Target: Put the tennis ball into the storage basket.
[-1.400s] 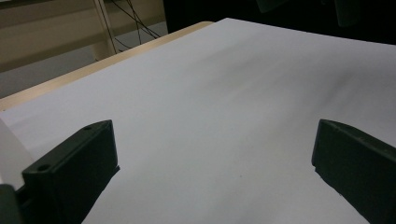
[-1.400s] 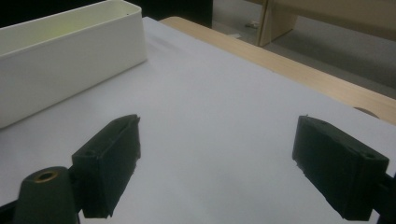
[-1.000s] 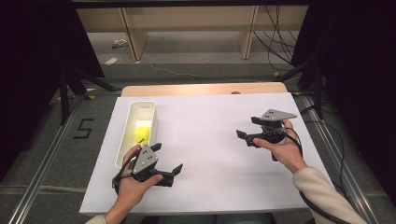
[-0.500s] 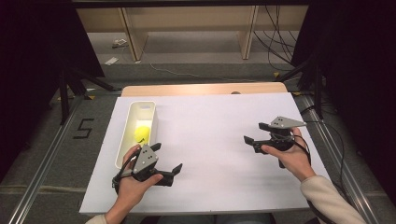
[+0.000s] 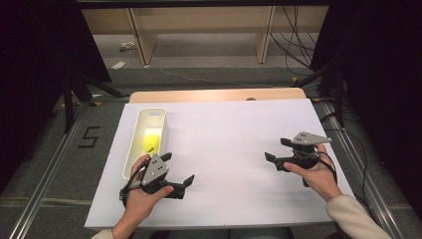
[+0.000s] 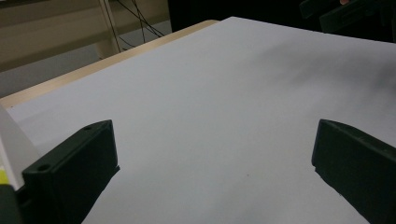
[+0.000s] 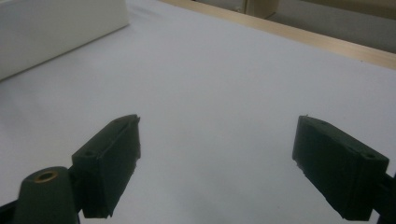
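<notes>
High view: right tongs (image 5: 276, 150) have pulled back toward the person since a second ago; left tongs (image 5: 178, 168) unchanged, just beside the white tray (image 5: 130, 152) holding a yellow ball (image 5: 152, 143).

Left gripper view: jaws wide apart, empty, over bare bench (image 6: 210, 112); tray wall (image 6: 11, 140) at left.

Right gripper view: jaws wide, empty; tray (image 7: 56, 30) well ahead-left.

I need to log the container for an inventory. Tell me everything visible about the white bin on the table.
The white bin is a long, narrow, open-topped tray with rounded corners, plastic by its look. It rests flat on the white table sheet near its left edge, long side running away from the person. A yellow-green object lies inside. The left gripper sits just beside its near end.
</notes>
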Demonstrator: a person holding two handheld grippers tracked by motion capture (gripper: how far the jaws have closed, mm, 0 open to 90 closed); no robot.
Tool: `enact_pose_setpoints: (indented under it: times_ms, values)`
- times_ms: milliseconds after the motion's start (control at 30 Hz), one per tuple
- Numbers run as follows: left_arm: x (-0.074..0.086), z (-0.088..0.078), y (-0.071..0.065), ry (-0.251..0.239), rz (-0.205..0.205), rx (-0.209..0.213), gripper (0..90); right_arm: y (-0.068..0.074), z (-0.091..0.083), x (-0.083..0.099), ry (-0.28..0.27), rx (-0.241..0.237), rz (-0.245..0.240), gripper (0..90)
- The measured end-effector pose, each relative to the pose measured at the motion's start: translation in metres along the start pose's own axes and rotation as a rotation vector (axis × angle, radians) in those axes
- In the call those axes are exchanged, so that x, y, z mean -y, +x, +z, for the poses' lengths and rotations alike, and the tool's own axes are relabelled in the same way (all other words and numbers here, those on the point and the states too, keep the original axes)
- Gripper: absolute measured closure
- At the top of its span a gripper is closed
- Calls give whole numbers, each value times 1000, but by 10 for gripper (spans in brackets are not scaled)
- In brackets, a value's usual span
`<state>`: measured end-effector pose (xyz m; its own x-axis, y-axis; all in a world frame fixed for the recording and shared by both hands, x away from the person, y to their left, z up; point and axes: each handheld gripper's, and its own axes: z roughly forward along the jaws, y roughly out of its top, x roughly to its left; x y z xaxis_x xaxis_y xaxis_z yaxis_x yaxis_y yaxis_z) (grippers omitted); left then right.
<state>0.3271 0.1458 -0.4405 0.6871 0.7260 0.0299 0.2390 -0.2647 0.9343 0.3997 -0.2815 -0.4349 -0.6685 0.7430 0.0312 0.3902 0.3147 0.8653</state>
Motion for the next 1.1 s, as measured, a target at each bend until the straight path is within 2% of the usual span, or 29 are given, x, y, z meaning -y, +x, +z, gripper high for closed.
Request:
enact_pose_setpoints:
  times_ms: [700,1100]
  values:
    - [0,0,0,2,-1,-1,0,-4,-21,20,21,26,4,157]
    - [1,1,-1,8,0,2,0,-6,-29,29,36,30,23,155]
